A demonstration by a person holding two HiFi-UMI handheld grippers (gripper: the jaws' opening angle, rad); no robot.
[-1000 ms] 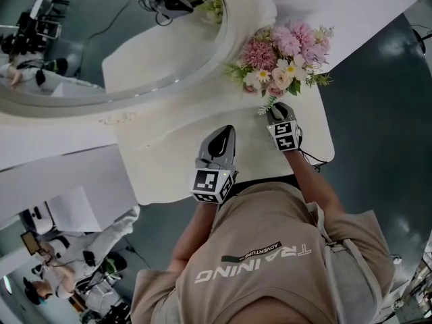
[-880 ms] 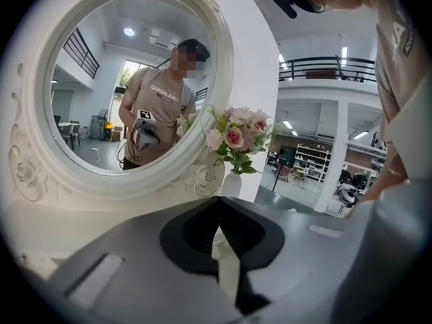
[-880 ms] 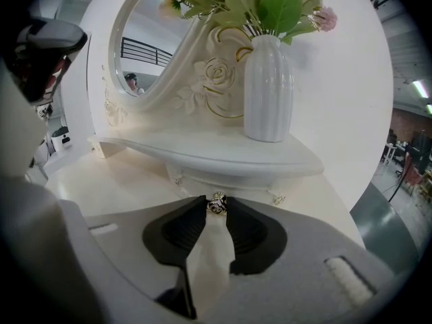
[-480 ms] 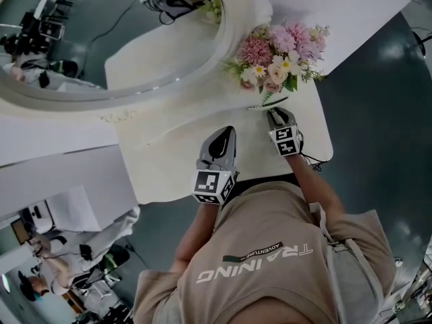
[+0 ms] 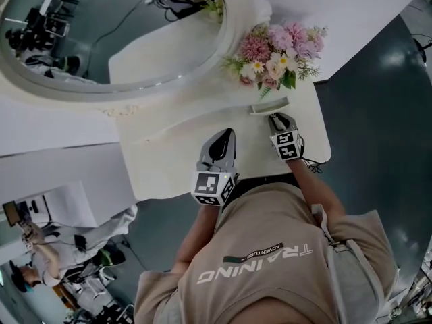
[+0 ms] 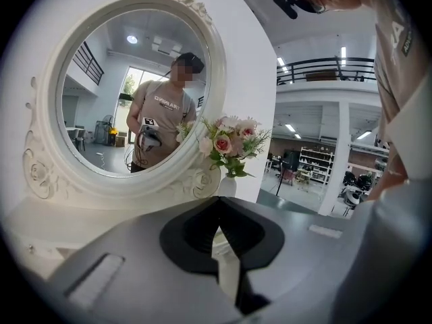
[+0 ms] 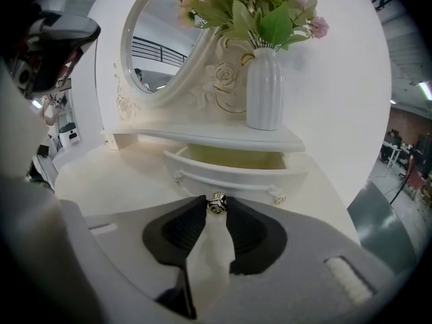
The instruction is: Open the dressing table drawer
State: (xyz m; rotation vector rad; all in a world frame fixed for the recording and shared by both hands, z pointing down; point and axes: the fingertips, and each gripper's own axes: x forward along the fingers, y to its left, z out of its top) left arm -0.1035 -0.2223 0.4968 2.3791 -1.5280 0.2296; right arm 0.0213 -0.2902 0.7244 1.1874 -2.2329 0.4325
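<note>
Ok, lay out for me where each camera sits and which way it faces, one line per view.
Head view: on the person's head, looking steeply down at the dressing table; the shirt, forearms, left tool and right tool show.
Left gripper view: on the left tool, jaws together, facing the mirror, which reflects the person; the shirt fills the right edge.
Right gripper view: on the right tool, facing the part-open drawer, jaws closed on its knob.
Shared: all three show the flowers and the mirror.

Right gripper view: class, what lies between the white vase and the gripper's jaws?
Seen in the right gripper view: the shelf under the vase, then the pulled-out drawer, whose metal knob the right gripper clamps.
</note>
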